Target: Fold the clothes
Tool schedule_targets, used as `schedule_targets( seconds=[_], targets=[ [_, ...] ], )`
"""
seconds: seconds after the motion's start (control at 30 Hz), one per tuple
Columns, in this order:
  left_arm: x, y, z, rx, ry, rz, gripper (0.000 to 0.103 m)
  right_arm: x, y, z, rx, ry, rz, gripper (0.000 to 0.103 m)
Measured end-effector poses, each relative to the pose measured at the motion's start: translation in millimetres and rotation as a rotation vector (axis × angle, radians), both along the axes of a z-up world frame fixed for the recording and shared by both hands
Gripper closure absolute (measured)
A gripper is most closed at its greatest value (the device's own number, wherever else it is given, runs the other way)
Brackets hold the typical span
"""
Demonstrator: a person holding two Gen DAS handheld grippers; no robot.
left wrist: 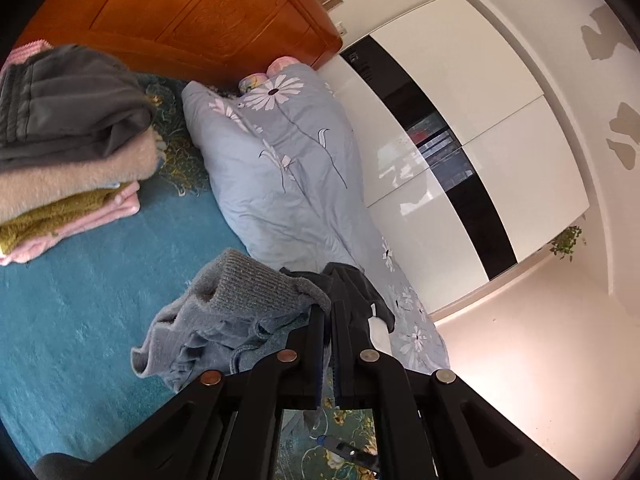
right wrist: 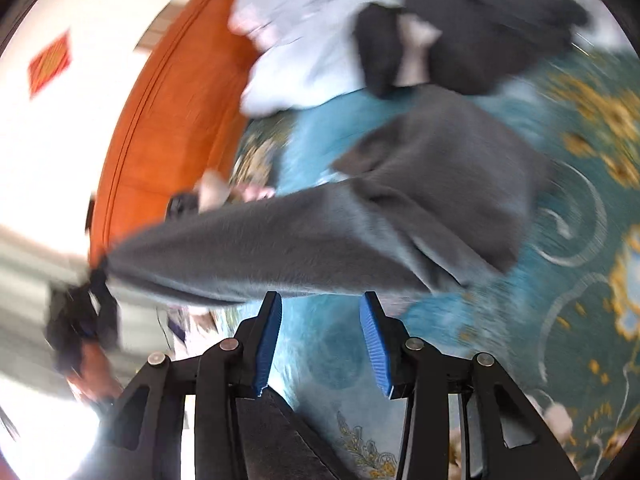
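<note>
Left gripper [left wrist: 329,312] tilts down over the bed [left wrist: 80,300], jaws clamped on the grey sweater [left wrist: 224,312], which hangs off to their left above the bed. Right gripper [right wrist: 320,312] angles down, jaws apart and empty, sweater stretched just beyond the blue pads [right wrist: 266,344].

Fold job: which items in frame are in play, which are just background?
In play:
- grey knit sweater, pinched by the left gripper
- right gripper, jaws apart, nothing between them
- stack of folded clothes

Background:
- floral quilt
- teal bedspread
- wooden headboard
- white wardrobe
- dark garment on the quilt
</note>
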State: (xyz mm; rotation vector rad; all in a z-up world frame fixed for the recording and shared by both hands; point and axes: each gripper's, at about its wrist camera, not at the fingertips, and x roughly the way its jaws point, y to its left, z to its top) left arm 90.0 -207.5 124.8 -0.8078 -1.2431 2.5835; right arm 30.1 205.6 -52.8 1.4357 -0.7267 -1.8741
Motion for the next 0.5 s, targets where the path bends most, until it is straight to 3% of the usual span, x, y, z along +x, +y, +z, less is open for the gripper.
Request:
schedule_targets(
  seconds=[0.03,0.3,0.43,0.5],
  targets=[
    [-0.3,-0.2,4.8,-0.006,0.005,-0.003,0.1,2.3,-12.7,3.2,0.019,0.024,0.04,0.05],
    [-0.3,6.1,23.0,-0.054,0.028,-0.026,0.1,32.0,-97.2,13.6,0.228,0.243,0.168,0.049],
    [4.3,3.4,28.0,-0.082,0.03,-0.023,0.1,28.8,-108.5,21.1,0.338,0.313,0.087,0.049],
    [6.5,0.5,28.9,-0.085,0.031,-0.018,0.1,26.8,-111.6,24.8,0.391,0.342,0.041,0.057]
  ],
)
